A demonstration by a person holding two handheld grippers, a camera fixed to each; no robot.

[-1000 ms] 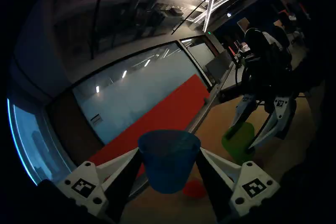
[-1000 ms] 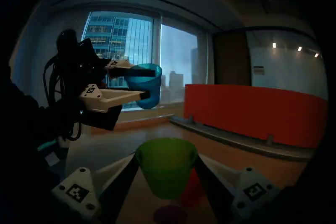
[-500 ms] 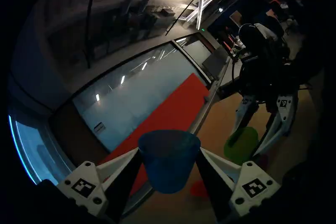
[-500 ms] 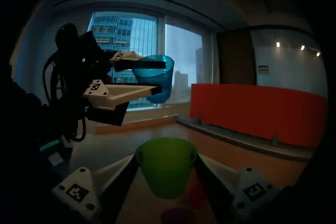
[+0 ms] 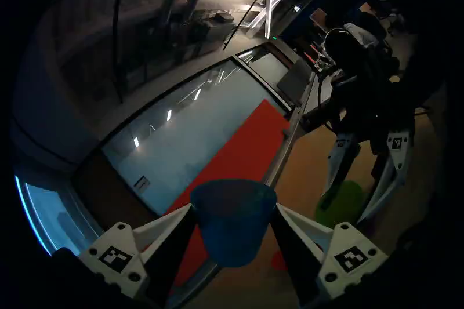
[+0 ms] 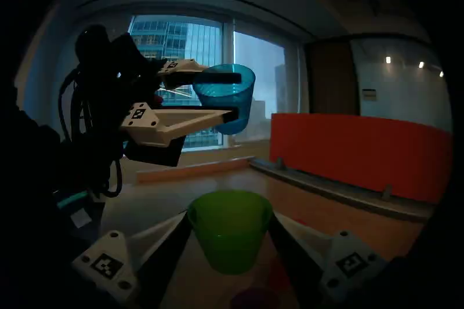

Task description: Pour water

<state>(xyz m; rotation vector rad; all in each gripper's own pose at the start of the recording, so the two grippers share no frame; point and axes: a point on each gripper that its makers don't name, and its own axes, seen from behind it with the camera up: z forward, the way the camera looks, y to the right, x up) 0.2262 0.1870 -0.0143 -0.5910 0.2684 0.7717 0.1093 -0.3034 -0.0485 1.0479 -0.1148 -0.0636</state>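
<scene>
Clamping the blue cup (image 5: 233, 236) between its fingers, the left claw (image 5: 233, 213) sat low in the left gripper view. In the right gripper view, the right claw (image 6: 230, 220) clamped the green cup (image 6: 230, 239), with the blue cup higher, to its left.

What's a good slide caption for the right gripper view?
Right tool grips a green cup while the left tool holds a blue cup higher up, before a window.
</scene>
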